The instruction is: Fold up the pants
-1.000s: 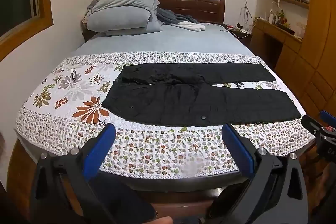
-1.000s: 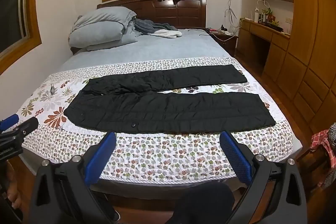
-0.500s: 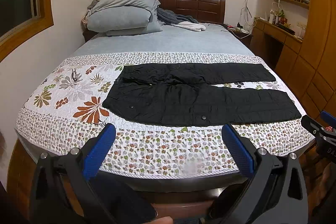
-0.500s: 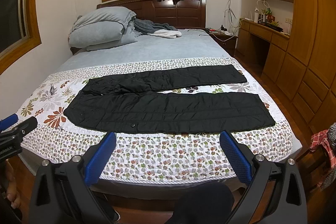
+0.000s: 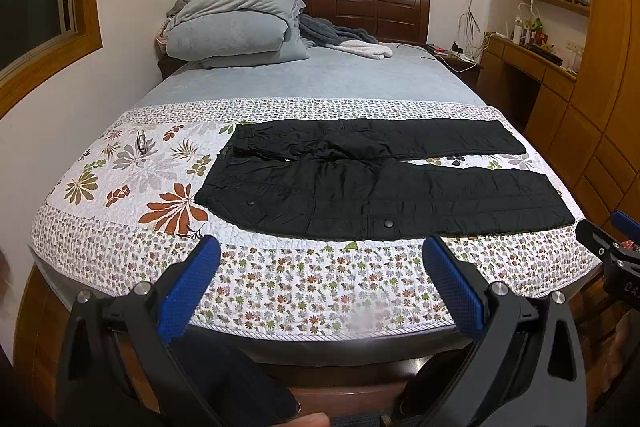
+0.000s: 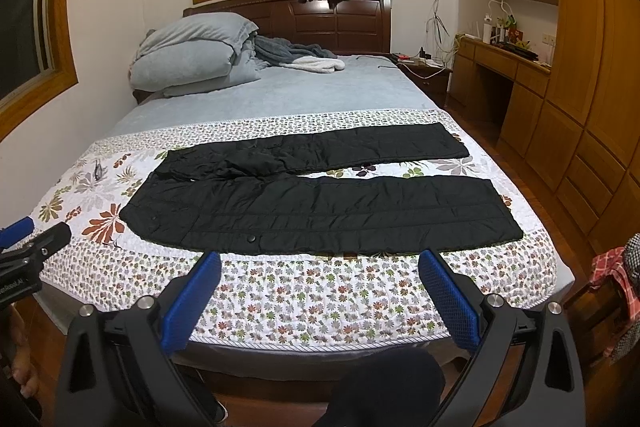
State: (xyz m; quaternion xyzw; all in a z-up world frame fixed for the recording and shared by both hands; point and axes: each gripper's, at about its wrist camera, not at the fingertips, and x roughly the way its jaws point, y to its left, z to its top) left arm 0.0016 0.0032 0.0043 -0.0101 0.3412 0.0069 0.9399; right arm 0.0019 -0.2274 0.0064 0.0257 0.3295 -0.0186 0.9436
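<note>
Black pants (image 5: 372, 183) (image 6: 320, 203) lie spread flat across the floral quilt (image 5: 304, 291), waist to the left and both legs running to the right with a gap between them. My left gripper (image 5: 320, 247) hovers open over the bed's near edge, short of the pants, holding nothing. My right gripper (image 6: 319, 259) is open too, just before the near leg's edge, and is empty. Each gripper shows at the other view's side: the right gripper (image 5: 608, 227) at far right, the left gripper (image 6: 28, 233) at far left.
Grey pillows (image 5: 236, 27) and a crumpled blanket (image 5: 344, 39) sit by the dark headboard (image 5: 380, 7). A wooden desk (image 6: 504, 59) and cabinets (image 6: 592, 107) line the right wall. A white wall (image 5: 132, 27) stands left of the bed. A red checked cloth (image 6: 612, 267) hangs at far right.
Both grippers have drifted slightly, so the pants sit a little lower in the views. Nothing on the bed has moved.
</note>
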